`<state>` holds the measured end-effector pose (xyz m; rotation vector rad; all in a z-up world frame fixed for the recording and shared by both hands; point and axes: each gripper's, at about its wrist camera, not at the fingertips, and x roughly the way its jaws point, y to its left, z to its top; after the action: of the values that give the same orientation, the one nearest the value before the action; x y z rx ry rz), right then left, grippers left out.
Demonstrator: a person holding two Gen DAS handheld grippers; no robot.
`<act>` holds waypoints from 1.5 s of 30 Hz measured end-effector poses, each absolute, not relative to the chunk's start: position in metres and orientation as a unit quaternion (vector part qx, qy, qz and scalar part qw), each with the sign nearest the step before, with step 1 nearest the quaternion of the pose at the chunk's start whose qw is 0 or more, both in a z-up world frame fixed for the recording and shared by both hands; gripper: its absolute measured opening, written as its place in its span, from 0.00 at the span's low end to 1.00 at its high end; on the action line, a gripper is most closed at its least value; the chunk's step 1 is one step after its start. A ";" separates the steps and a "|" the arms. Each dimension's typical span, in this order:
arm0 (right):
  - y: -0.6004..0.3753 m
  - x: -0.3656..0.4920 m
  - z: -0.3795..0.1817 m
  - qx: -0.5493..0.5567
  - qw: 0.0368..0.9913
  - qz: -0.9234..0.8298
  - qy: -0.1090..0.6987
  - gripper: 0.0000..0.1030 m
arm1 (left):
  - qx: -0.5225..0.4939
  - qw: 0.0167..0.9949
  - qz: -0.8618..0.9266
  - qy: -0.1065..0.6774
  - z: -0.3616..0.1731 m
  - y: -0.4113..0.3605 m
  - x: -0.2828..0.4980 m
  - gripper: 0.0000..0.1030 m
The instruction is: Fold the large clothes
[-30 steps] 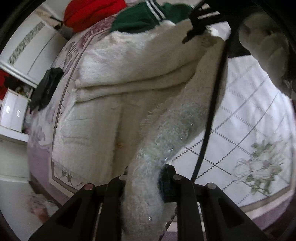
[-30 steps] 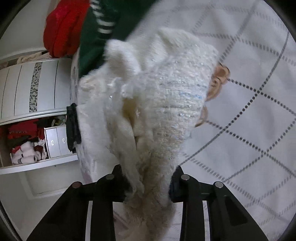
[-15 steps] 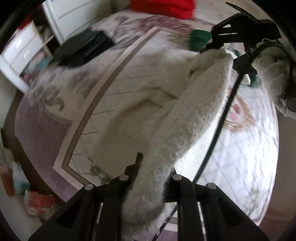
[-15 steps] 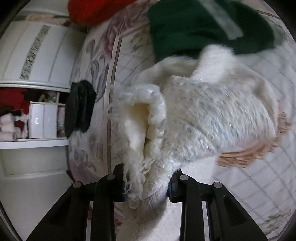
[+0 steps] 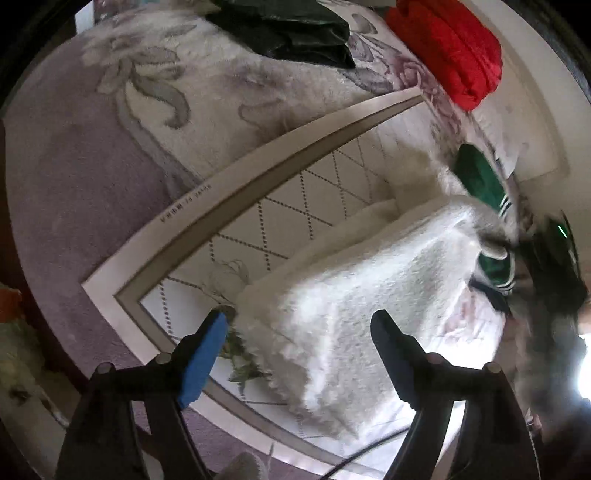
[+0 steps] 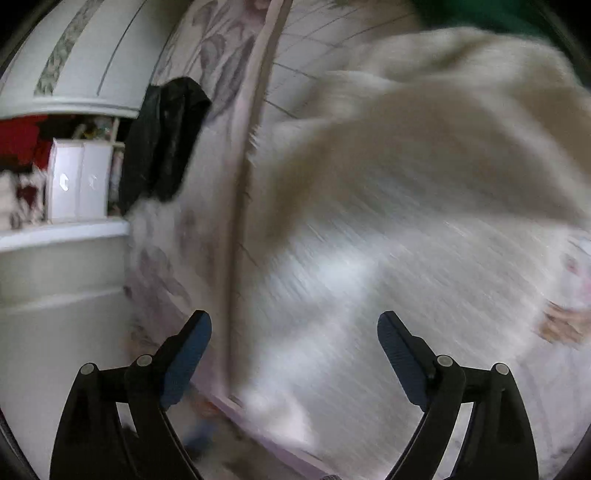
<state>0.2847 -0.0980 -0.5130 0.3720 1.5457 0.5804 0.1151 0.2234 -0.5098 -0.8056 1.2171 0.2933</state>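
fluffy white sweater (image 5: 354,306) is lying on the bedspread (image 5: 280,206), bunched into a rough folded block, with nothing gripping it. left gripper (image 5: 299,332) has its jaws spread wide with nothing between them, just hanging above the near edge of the sweater, blue pads (image 5: 203,354) showing. right gripper (image 6: 293,339) is spread wide too and holding nothing, and its view is pretty smeared with motion blur, so the sweater (image 6: 406,206) is just a big pale blur filling most of it. in the left view a green garment with white stripes (image 5: 484,184) sits just past the far end of the sweater, looks like it's touching. red garment (image 5: 450,48) is at the far edge of the bed, black garment (image 5: 291,29) well apart from it. right view also catches a shelf with white boxes (image 6: 79,181) off to the side.
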 end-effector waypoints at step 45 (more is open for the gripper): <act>-0.161 0.287 -0.502 0.198 0.725 0.286 0.594 0.39 | -0.253 0.719 0.161 0.627 -0.529 0.149 0.131 0.65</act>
<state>0.2872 -0.1606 -0.5021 0.4372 1.3103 0.6299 0.1307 0.1492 -0.5294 -0.5593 1.3862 0.3568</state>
